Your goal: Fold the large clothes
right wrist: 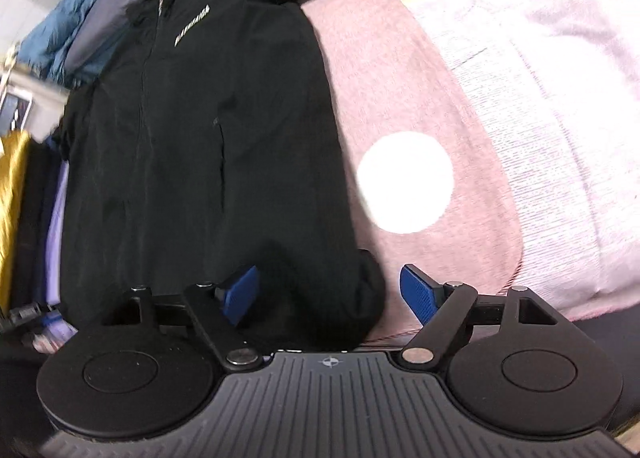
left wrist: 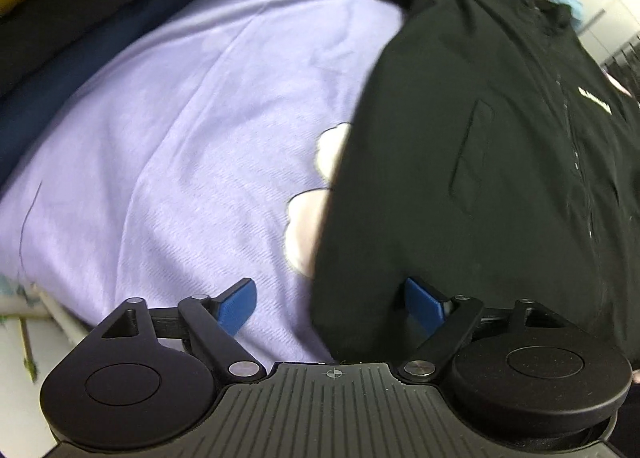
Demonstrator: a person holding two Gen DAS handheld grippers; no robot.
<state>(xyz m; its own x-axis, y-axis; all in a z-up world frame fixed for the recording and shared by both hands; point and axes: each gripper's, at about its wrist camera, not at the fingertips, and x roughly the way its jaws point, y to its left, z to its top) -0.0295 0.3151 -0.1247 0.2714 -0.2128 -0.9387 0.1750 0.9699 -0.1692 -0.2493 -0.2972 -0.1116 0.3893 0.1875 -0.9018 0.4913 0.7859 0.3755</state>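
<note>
One black zip-front jacket with a white chest logo (left wrist: 480, 145) lies spread flat on the lilac sheet with white cloud shapes (left wrist: 180, 129); we judge folding barely begun. Our left gripper (left wrist: 328, 298) stands wide, its jaws empty above the hem edge. From the right wrist, we count one right gripper (right wrist: 328, 294), spread over the jacket's lower corner, pressing nothing, beside one pink blanket (right wrist: 400, 77).

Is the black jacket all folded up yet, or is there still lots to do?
Not yet. The black jacket lies spread flat, zipped, on the purple sheet. That looks done. Nothing is held: left gripper and right gripper are open over its hem. All the folding is left.
</note>
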